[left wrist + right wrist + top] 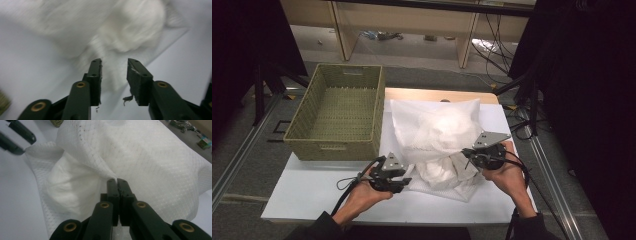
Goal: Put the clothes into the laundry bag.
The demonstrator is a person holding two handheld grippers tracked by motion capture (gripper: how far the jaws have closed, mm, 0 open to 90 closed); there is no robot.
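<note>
High view: we see the white mesh bag (439, 145) lying on the tabletop (312, 192), right of the empty wicker basket (337, 112); loading is not yet done.

Left gripper view: the left gripper (114, 66) has its fingers partly open, holding nothing, bag just ahead.

Right gripper view: the right gripper (117, 181) has its fingers pinched shut on the bag's mesh edge.

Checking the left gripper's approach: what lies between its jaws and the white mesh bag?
In the left gripper view, the left gripper has open jaws just short of the white mesh bag; only bare white tabletop between.
</note>
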